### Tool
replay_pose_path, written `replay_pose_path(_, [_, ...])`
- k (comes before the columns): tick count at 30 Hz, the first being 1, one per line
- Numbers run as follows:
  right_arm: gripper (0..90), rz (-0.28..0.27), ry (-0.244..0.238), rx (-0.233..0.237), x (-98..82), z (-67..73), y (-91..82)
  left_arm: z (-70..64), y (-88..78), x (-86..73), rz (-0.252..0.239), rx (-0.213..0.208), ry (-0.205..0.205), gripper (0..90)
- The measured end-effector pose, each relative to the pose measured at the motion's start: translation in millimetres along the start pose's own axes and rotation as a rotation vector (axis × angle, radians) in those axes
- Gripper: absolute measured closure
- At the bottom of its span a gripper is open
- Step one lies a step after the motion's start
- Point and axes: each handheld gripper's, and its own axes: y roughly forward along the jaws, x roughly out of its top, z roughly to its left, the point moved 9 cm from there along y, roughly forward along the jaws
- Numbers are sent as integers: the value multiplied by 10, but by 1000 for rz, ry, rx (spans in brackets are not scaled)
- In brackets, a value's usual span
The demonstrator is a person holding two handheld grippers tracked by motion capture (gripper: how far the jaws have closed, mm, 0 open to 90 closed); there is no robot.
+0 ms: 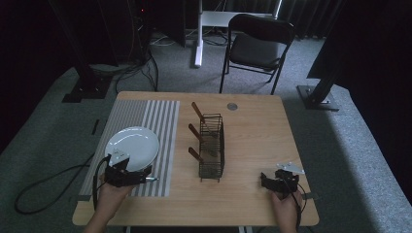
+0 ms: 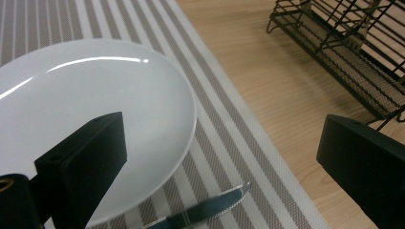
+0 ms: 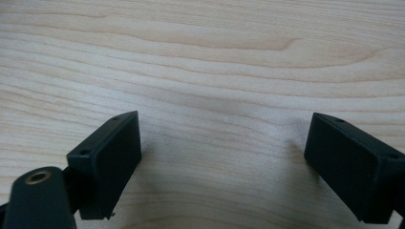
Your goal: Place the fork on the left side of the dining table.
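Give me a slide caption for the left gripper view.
Open left gripper over a white plate and knife on a striped mat.

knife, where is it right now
In the left gripper view the knife lies on the striped mat beside the white plate's near edge, between the left gripper's open jaws.

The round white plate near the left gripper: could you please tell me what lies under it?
The round white plate rests on a grey-and-white striped placemat. A serrated metal knife lies on the mat beside its rim. Whatever the plate covers cannot be seen.
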Motion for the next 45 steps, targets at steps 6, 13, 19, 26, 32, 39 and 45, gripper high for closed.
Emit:
replay_pose_path(6, [118,0,0,0,0,0,0,-8,93,81,5,-14,14,29])
replay_pose_path(13, [118,0,0,0,0,0,0,-42,175,299,-19,-40,40,29])
replay_pose_path(19, [119,0,0,0,0,0,0,-45,230,385,-25,-48,38,30])
replay_pose_path(26, [119,0,0,0,0,0,0,-99,329,581,-31,-58,67,30])
replay_pose_path(32, [118,0,0,0,0,0,0,-157,421,784,-48,-76,78,30])
replay_pose_path(39, [119,-1,-1,0,1,-1,1,-181,508,934,-45,-87,83,30])
replay_pose_path(45, [119,-1,-2,0,1,-2,1,-209,580,1066,-45,-87,89,29])
